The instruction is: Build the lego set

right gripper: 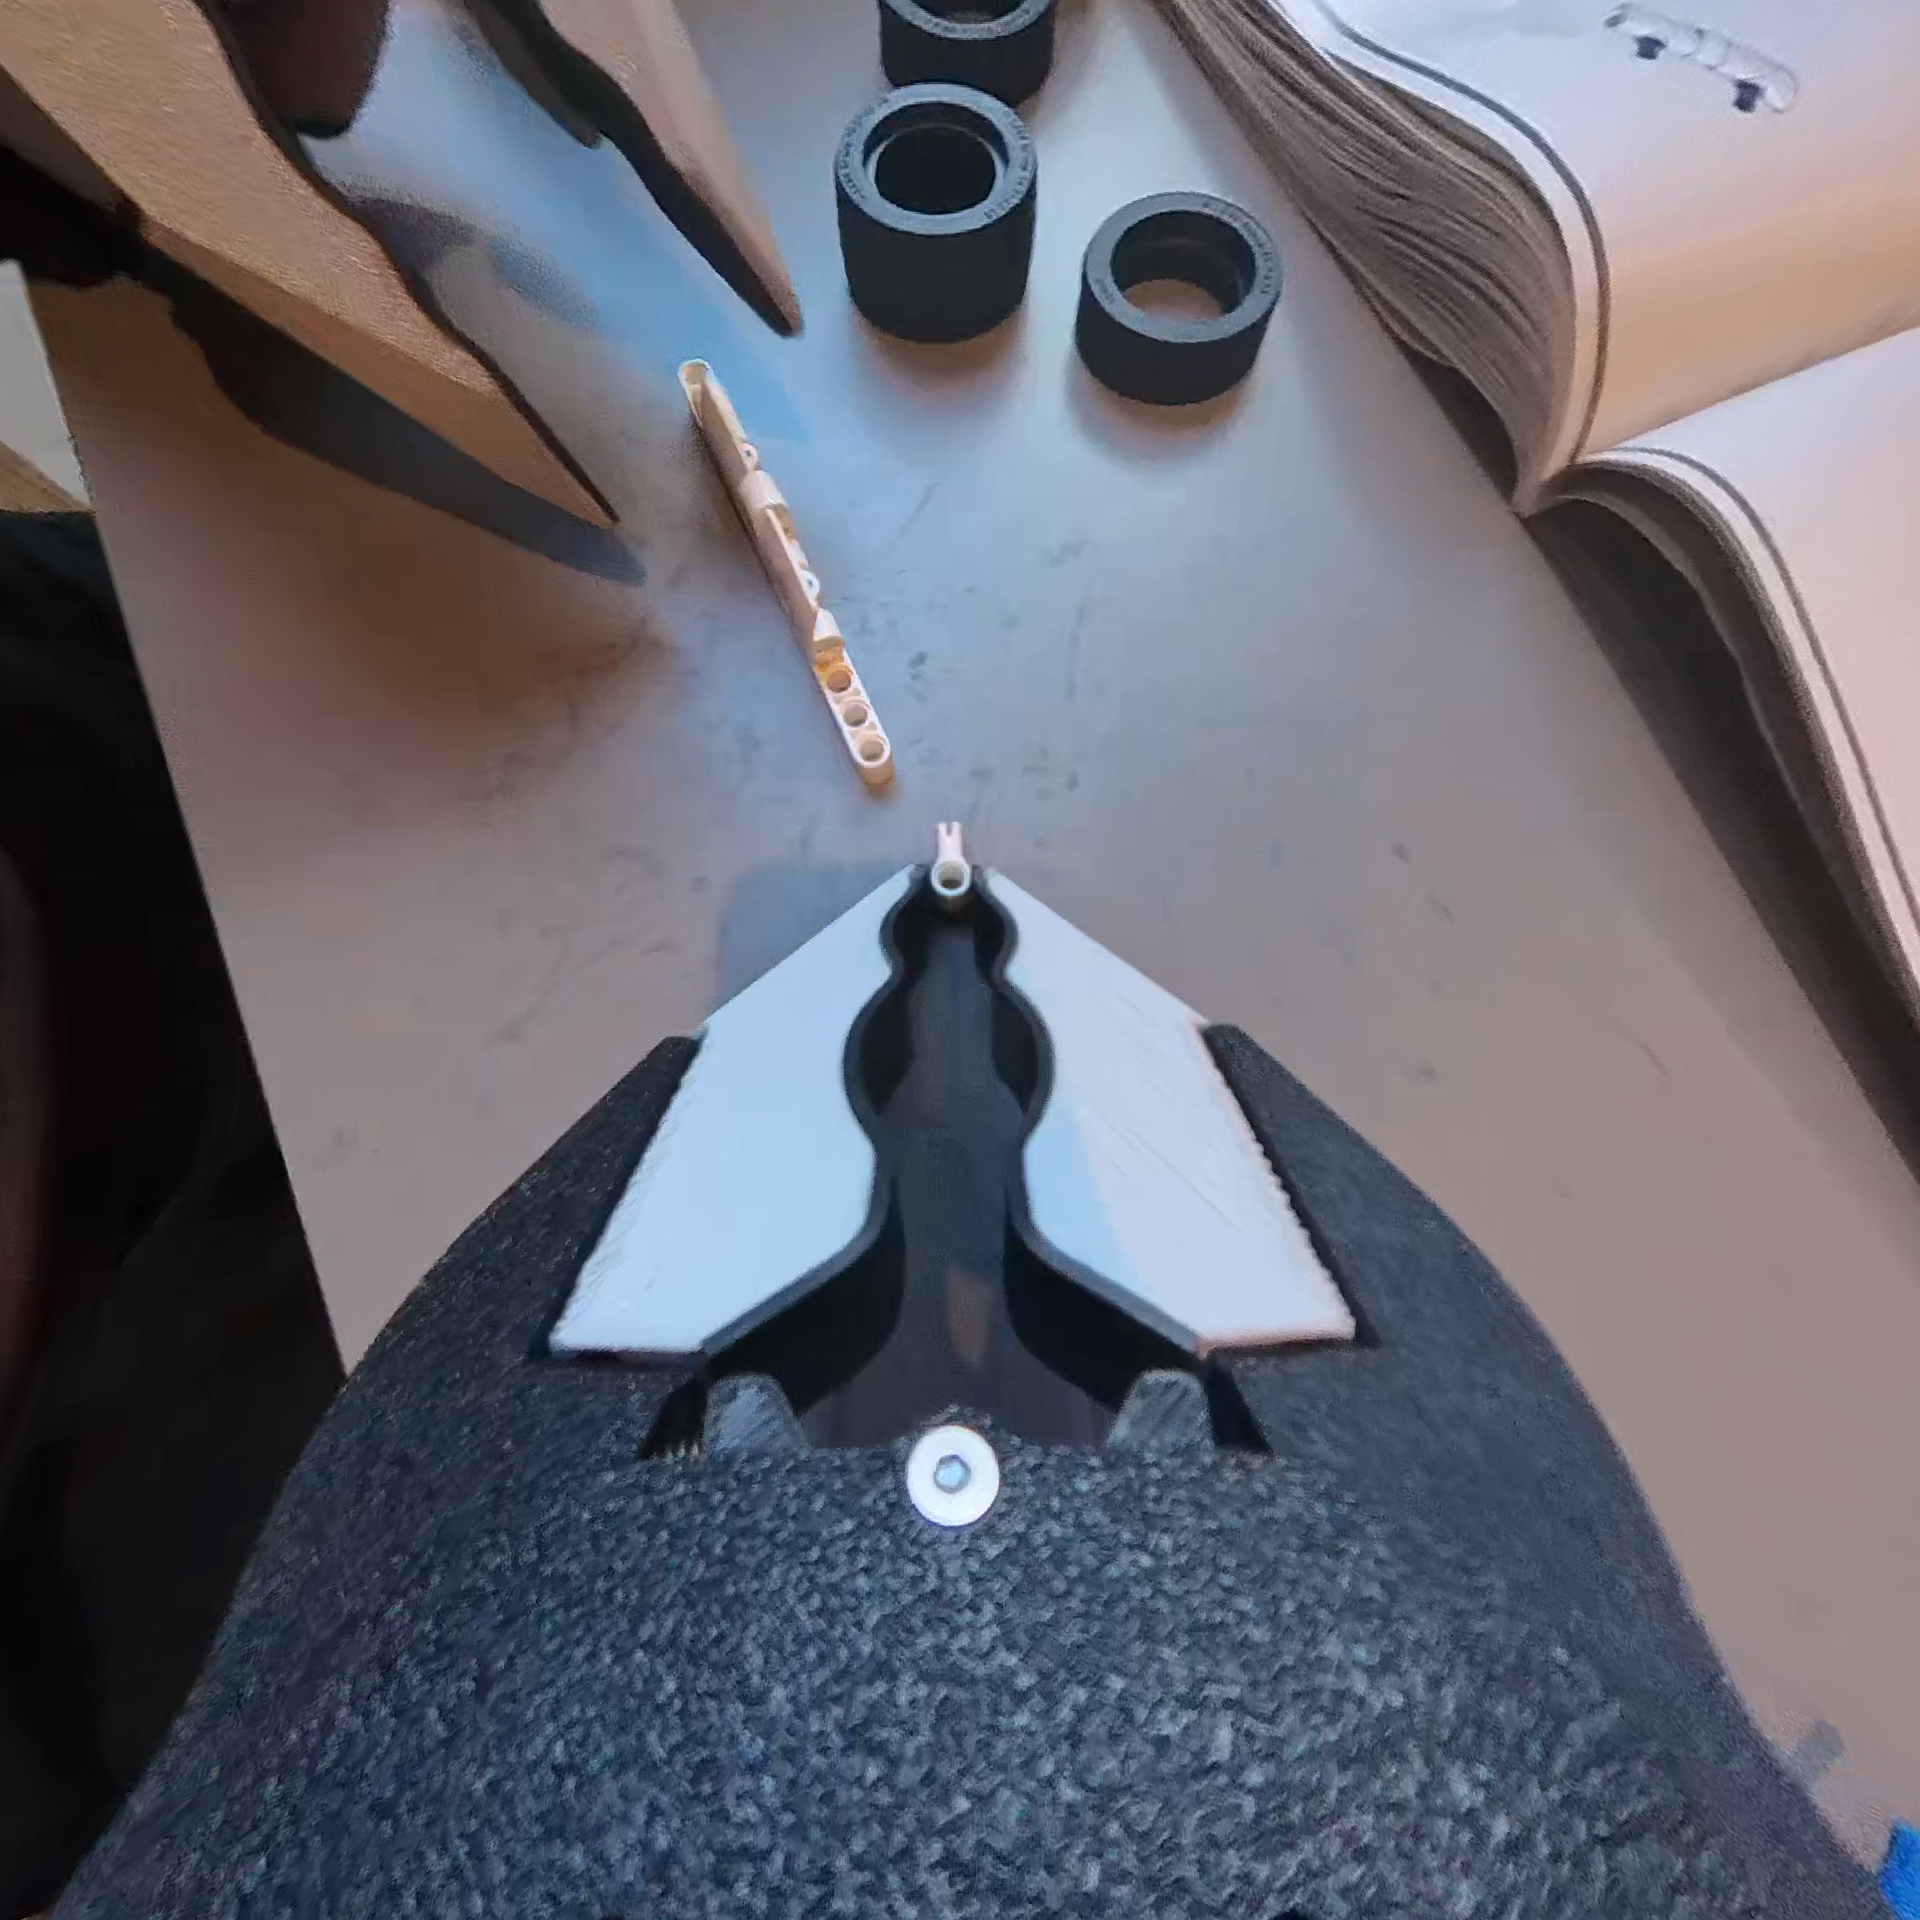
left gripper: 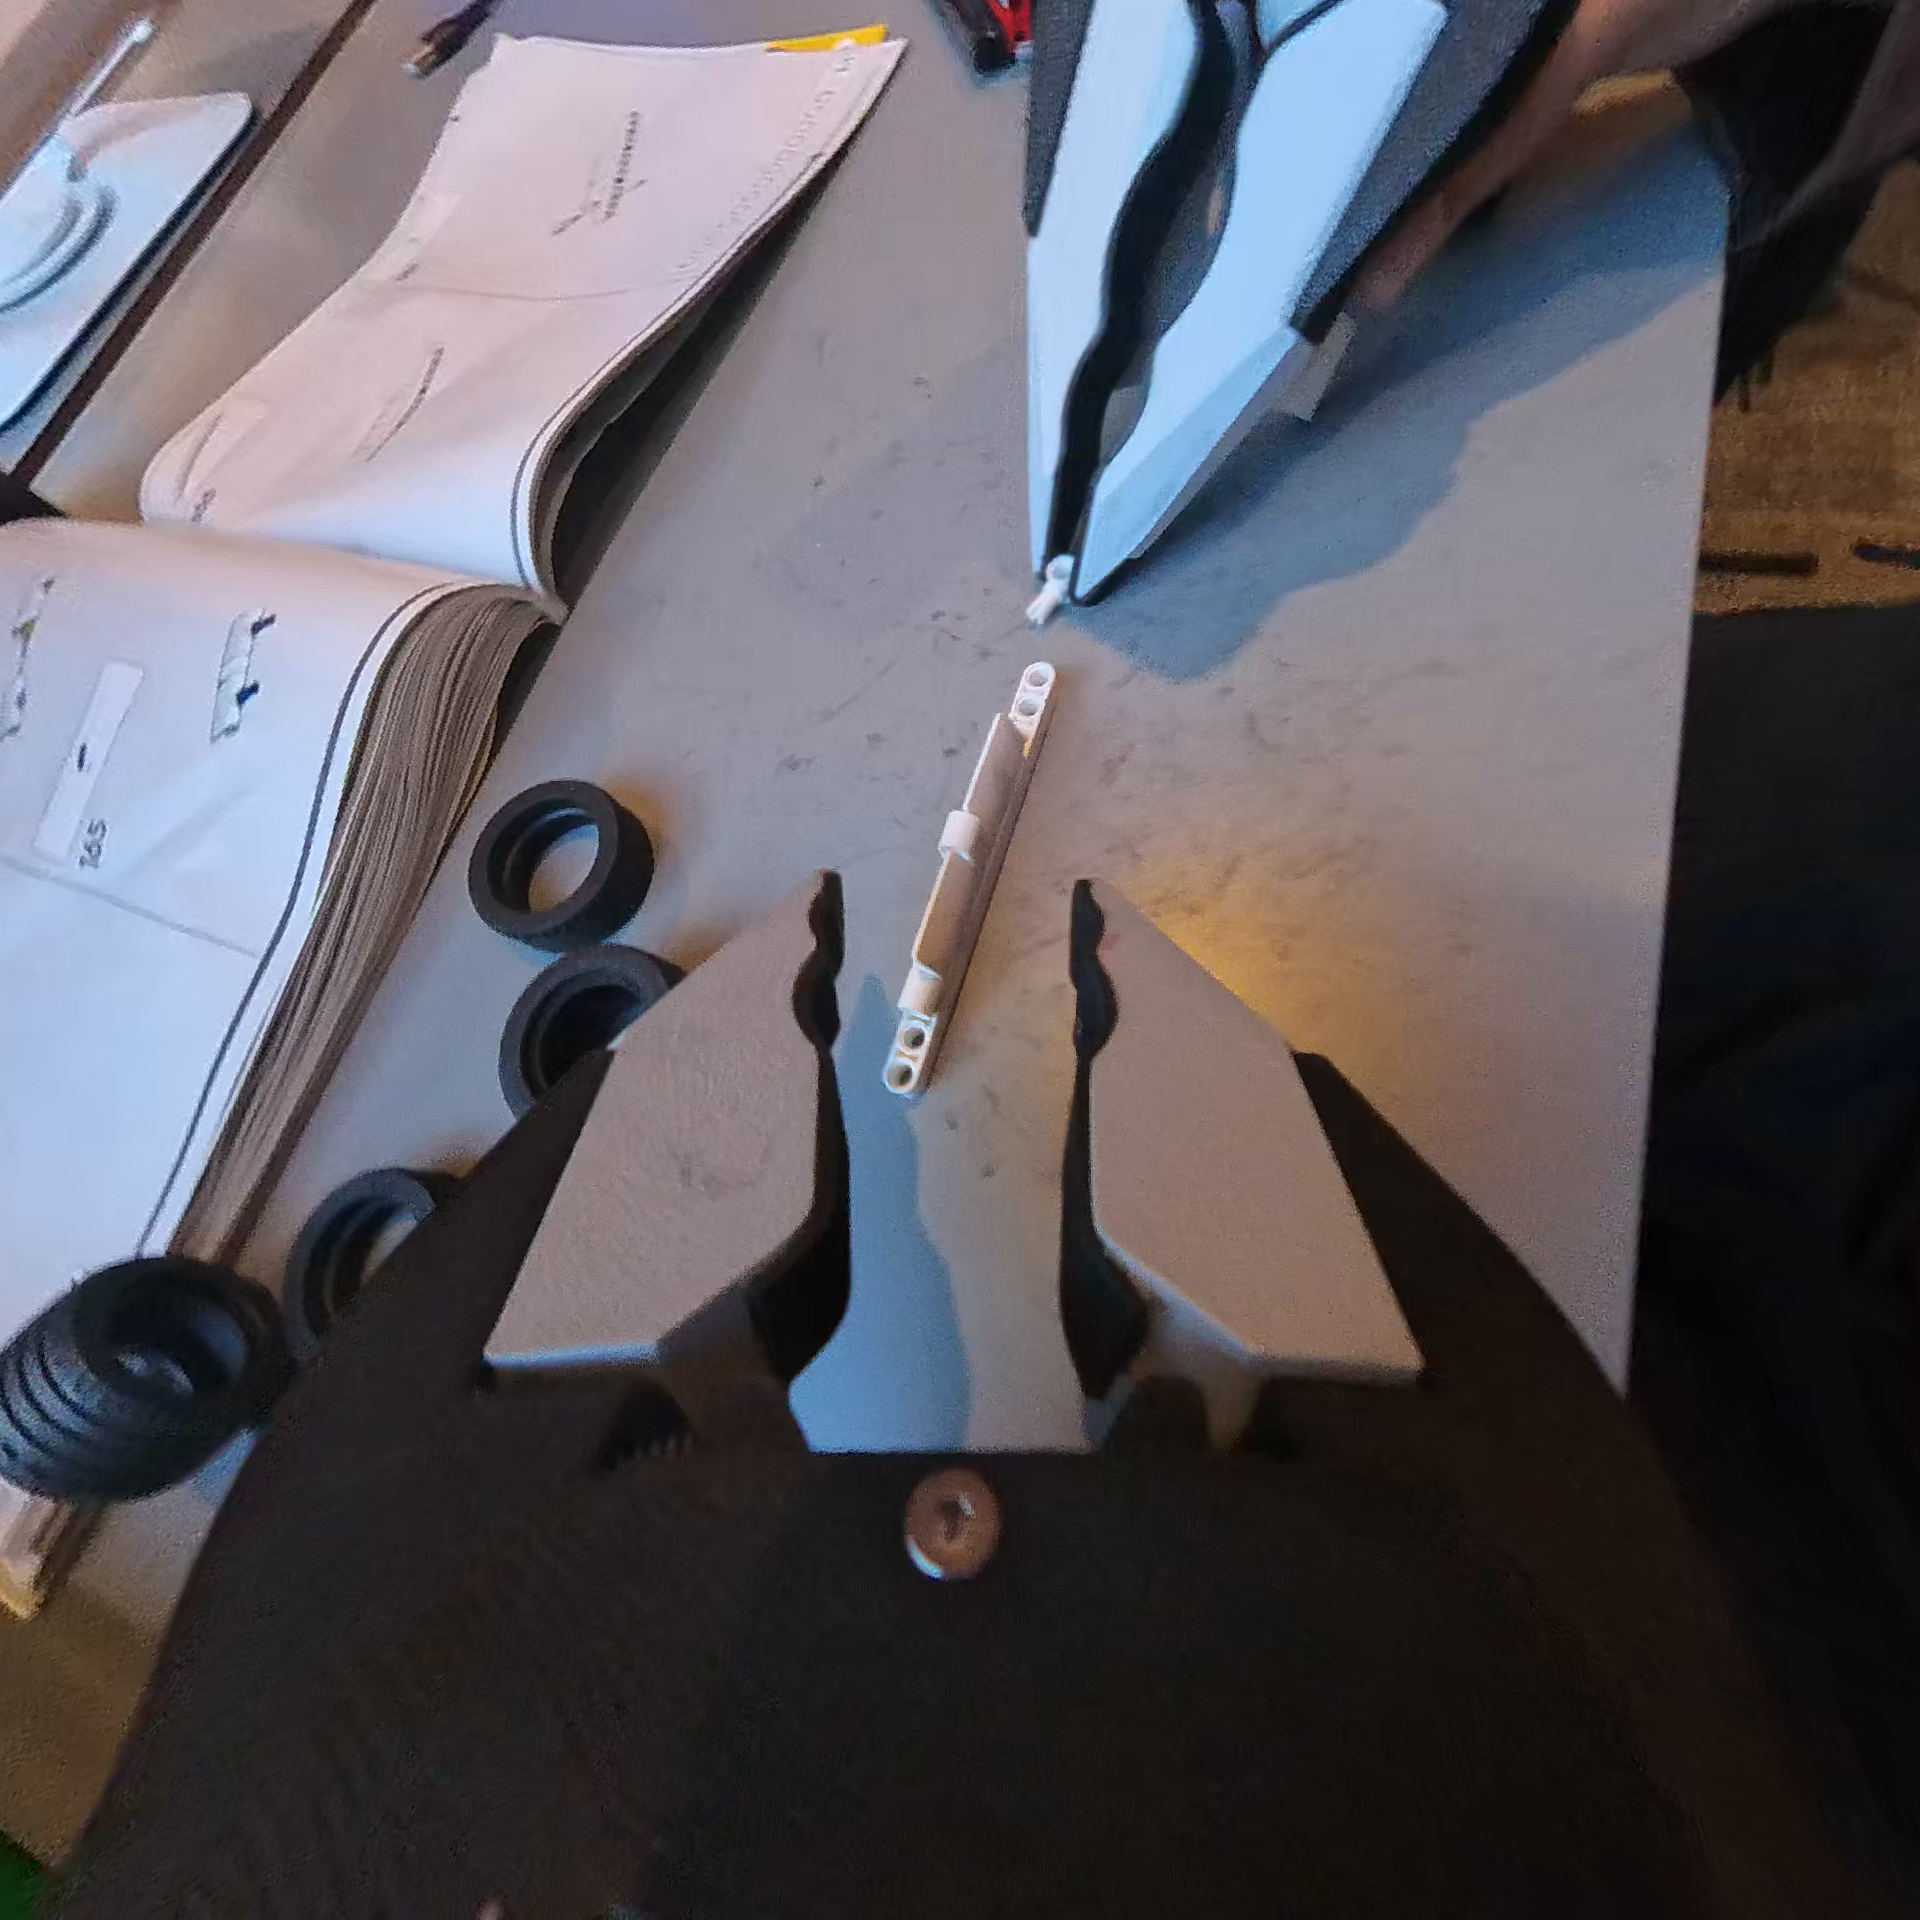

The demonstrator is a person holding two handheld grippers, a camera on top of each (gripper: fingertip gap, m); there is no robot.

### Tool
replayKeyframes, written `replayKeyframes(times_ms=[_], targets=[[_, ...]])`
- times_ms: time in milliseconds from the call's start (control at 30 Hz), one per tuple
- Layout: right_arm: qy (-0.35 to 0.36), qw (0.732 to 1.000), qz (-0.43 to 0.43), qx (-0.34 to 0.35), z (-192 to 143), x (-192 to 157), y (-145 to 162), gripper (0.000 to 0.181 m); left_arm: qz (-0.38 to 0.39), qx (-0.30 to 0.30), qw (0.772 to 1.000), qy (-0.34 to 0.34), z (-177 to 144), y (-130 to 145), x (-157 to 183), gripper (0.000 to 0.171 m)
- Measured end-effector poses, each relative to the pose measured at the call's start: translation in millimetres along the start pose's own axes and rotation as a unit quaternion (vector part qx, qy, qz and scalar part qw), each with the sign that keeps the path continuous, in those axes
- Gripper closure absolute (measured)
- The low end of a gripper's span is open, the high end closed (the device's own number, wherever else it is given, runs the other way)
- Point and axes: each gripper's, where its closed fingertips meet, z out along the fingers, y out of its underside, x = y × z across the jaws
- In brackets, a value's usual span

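While my right claw (right gripper: pixel 951 883) pinches a small white pin (right gripper: pixel 949 871), my released left claw (left gripper: pixel 956 904) must steady the white beam (left gripper: pixel 971 883) on the desk (left gripper: pixel 1351 935).

The left gripper (left gripper: pixel 954 894) covers part of two black tires (left gripper: pixel 566 1023), and a third tire (right gripper: pixel 961 42) is cut by the top edge of the right wrist view. The open booklet (left gripper: pixel 208 831) runs off the left edge, its drawings too small to make out. The small white peg (right gripper: pixel 950 878) sits half buried between the right gripper's (right gripper: pixel 950 883) jaws.
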Motion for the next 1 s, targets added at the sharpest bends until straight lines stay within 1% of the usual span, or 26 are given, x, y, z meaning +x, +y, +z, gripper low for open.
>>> replayKeyframes(times_ms=[33, 100, 167, 233, 300, 367, 467, 567, 667, 733, 767, 800, 833, 900, 1000], targets=[[-0.005, 1.0, -0.002, 0.005, 0.3, -0.9, -2.3, 0.174, 0.012, -0.003, 1.0, 0.007, 1.5, -0.5, -0.5, 0.133], [-0.011, 1.0, 0.008, 0.028, -1.9, 0.8, -9.7, 0.174, 0.021, -0.017, 1.0, 0.009, 3.8, -1.1, -5.8, 0.133], [-0.044, 0.997, 0.046, 0.047, -4.9, 0.3, -16.2, 0.174, 0.028, -0.013, 0.999, 0.007, 2.2, -10.8, -9.9, 0.135], [-0.107, 0.987, 0.101, 0.063, -9.3, -6.6, -23.9, 0.174, 0.049, 0.012, 0.999, 0.008, -1.7, -29.0, -7.0, 0.137], [-0.179, 0.968, 0.154, 0.082, -17.7, -16.2, -35.8, 0.174, 0.09, 0.035, 0.995, 0.007, -0.5, -43.7, 1.3, 0.14], [-0.223, 0.95, 0.195, 0.099, -25.2, -19.1, -45.9, 0.174, 0.142, 0.032, 0.989, -0.008, 7.8, -47.3, 8.3, 0.143], [-0.271, 0.925, 0.24, 0.112, -32.9, -23.1, -52.4, 0.175, 0.22, 0.029, 0.973, -0.061, 17.1, -51.5, 12.7, 0.151], [-0.306, 0.908, 0.262, 0.113, -38.1, -33.0, -55.3, 0.175, 0.268, 0.036, 0.955, -0.118, 16.7, -61.6, 13.3, 0.153], [-0.329, 0.896, 0.277, 0.112, -40.1, -40.3, -57.0, 0.175, 0.311, 0.031, 0.94, -0.14, 14.7, -66.4, 18.5, 0.155], [-0.355, 0.878, 0.297, 0.12, -43.4, -43.3, -60.6, 0.174, 0.347, 0.023, 0.923, -0.164, 13.6, -67.0, 18.7, 0.157], [-0.365, 0.871, 0.306, 0.122, -44.4, -44.3, -61.5, 0.174, 0.361, 0.022, 0.915, -0.179, 11.9, -68.3, 17.4, 0.162], [-0.372, 0.866, 0.311, 0.122, -44.8, -45.8, -61.7, 0.174, 0.373, 0.024, 0.907, -0.194, 9.5, -70.3, 15.7, 0.17], [-0.378, 0.861, 0.316, 0.125, -45.3, -46.8, -62.7, 0.174, 0.377, 0.022, 0.904, -0.199, 8.2, -70.7, 15.1, 0.17], [-0.381, 0.857, 0.32, 0.135, -46.3, -46.7, -65.6, 0.175, 0.359, 0.02, 0.912, -0.199, 6.4, -71.4, 14.1, 0.171], [-0.366, 0.861, 0.317, 0.154, -45.6, -43.1, -70.0, 0.174, 0.302, 0.025, 0.936, -0.179, 6.6, -70.3, 10.3, 0.171]])
